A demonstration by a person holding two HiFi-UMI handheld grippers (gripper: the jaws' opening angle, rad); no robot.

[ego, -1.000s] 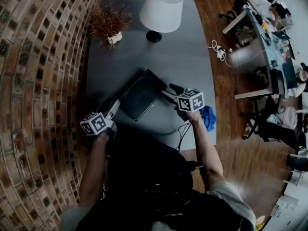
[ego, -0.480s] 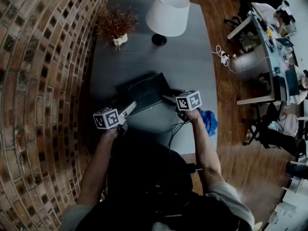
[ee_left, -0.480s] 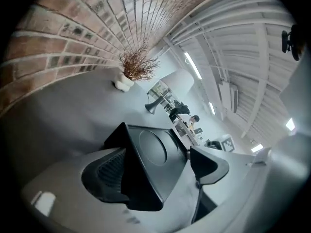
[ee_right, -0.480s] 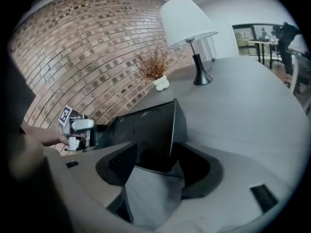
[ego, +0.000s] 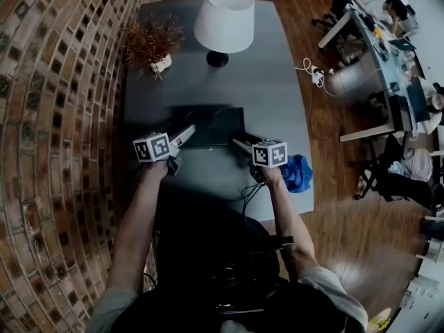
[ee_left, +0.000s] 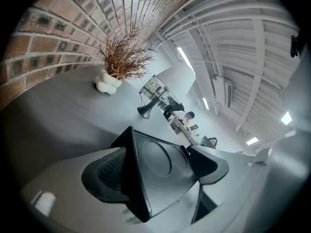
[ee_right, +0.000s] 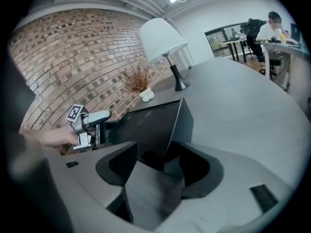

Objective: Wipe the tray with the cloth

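**Tray, black, square: handling and condition**

Lying on grey table (ego: pixel 277 82), between both grippers. Sharing the top with lamp (ego: pixel 223 19) and dried plant (ego: pixel 152 44), both well apart on the far side.

Showing matte black finish, raised rim and shallow round recess in the floor.

Probably behaving as stiff moulded plastic: light, rigid, not fragile. Likely sliding easily on the smooth top, so needing one steady hold while being wiped. Best taking by rim or corner, keeping the floor bare for wiping.

Right gripper (ego: pixel 240 143): clamping tray (ego: pixel 208 125) at near right corner, jaws partly spread around the rim.

Left gripper (ego: pixel 186 132): jaws just having been opening, now standing at widest around near left corner, without pressing on it.

Cloth (ego: pixel 297 172): blue, crumpled, waiting at near right table edge, apart from tray, sitting in neither gripper.
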